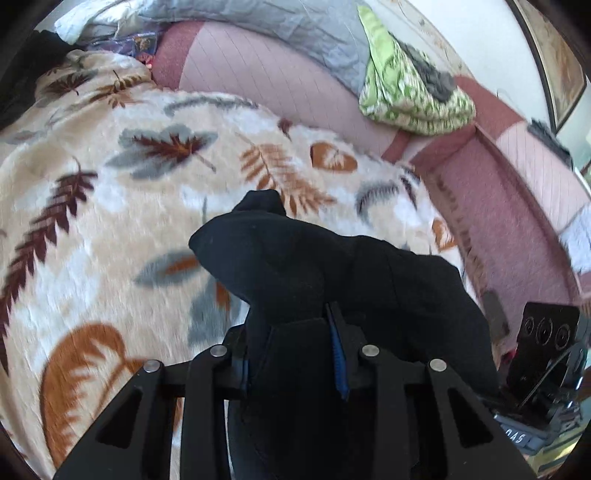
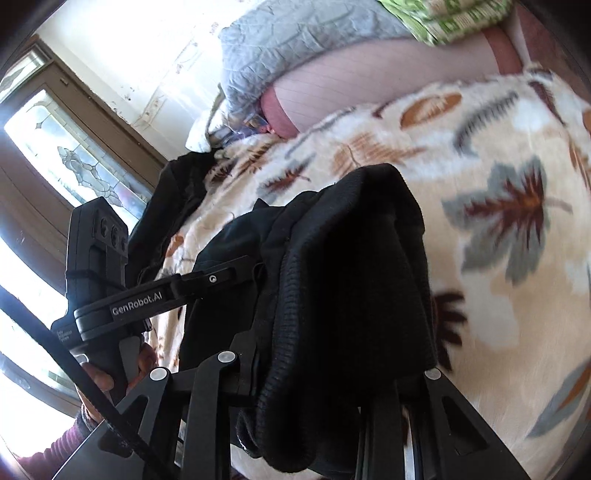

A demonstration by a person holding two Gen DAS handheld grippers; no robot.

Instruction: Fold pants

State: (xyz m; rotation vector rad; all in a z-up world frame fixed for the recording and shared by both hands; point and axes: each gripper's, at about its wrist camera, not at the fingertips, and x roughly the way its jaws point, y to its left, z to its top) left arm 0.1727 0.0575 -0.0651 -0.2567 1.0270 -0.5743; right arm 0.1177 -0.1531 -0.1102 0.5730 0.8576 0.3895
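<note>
The black pants [image 1: 332, 273] hang bunched in both grippers above a leaf-patterned blanket [image 1: 110, 177]. My left gripper [image 1: 295, 332] is shut on the black fabric, which drapes over its fingers and hides their tips. In the right wrist view my right gripper [image 2: 314, 369] is shut on the ribbed waistband end of the pants [image 2: 343, 266], which covers its fingers. The left gripper's body [image 2: 122, 306] shows at the left of that view, held by a hand. The right gripper's body [image 1: 543, 343] shows at the lower right of the left wrist view.
The blanket [image 2: 498, 184] covers a bed with a pink sheet [image 1: 258, 74]. A grey quilt [image 1: 295, 26] and a green patterned cloth [image 1: 406, 88] lie at the far side. Other dark clothing [image 2: 173, 192] lies at the bed's edge near a window door [image 2: 74, 147].
</note>
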